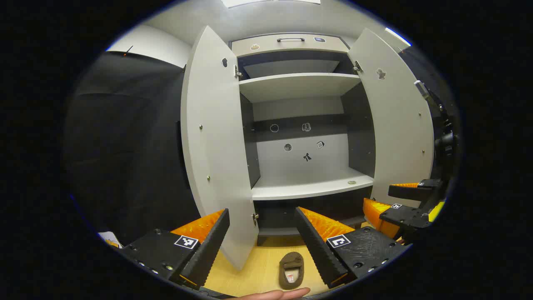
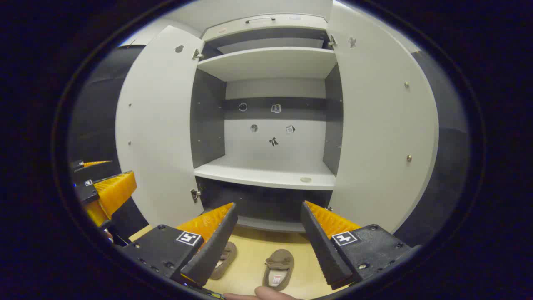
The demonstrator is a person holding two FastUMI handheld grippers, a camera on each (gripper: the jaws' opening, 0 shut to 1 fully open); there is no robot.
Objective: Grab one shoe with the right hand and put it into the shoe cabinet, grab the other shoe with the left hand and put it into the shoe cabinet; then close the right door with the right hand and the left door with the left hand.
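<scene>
The shoe cabinet stands ahead with both doors swung wide: left door, right door. Its shelves are bare. Two brown slippers lie on the wooden floor in front of it: one between the fingers' lines, the other partly behind my right gripper's left finger. My left gripper is open above the floor, nothing between its fingers. My right gripper is open too, and appears at the right of the left gripper view. The left gripper also appears at the left edge of the right gripper view.
A small round disc lies on the lower shelf near its front edge. A drawer with a dark handle tops the cabinet. Black cloth walls flank both doors. A fingertip shows at the bottom edge.
</scene>
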